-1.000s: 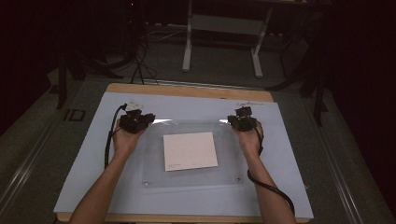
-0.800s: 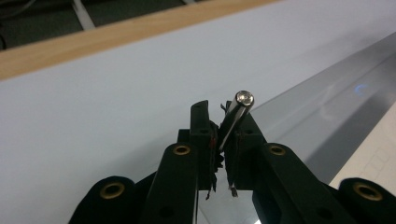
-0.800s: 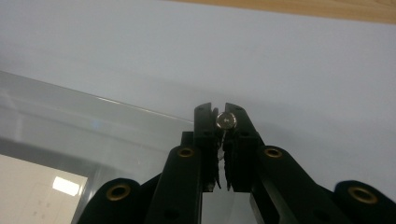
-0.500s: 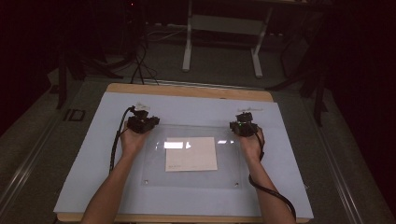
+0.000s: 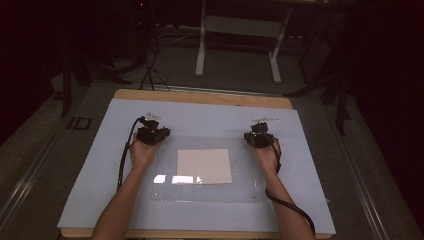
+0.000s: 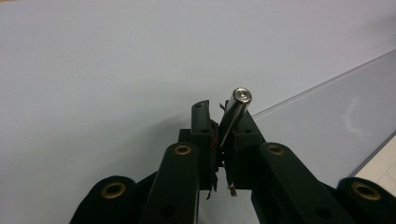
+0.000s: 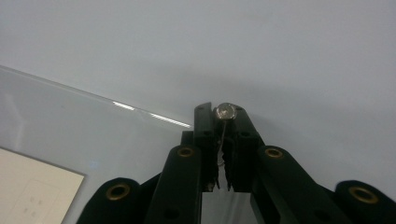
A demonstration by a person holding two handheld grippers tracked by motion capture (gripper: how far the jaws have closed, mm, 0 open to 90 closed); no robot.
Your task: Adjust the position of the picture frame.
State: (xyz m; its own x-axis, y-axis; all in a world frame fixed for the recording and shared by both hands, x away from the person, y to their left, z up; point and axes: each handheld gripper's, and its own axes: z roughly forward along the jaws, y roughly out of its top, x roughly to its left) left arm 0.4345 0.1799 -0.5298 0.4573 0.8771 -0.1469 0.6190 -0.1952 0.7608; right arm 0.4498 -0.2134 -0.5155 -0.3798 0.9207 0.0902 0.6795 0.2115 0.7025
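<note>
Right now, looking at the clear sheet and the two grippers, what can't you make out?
- Metal standoff in the left gripper: lower end hidden between the jaws, left gripper view.
- Standoff in the right gripper: shaft hidden by the jaws, right gripper view.
- Paper under the clear sheet: faint print too small to read; cut by the frame edge in both gripper views.
- Sheet's far corners: covered by the grippers, high view.
- Room beyond the table: too dark.

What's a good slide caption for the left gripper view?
Left gripper shut on a metal pin at the clear sheet's corner.
</note>
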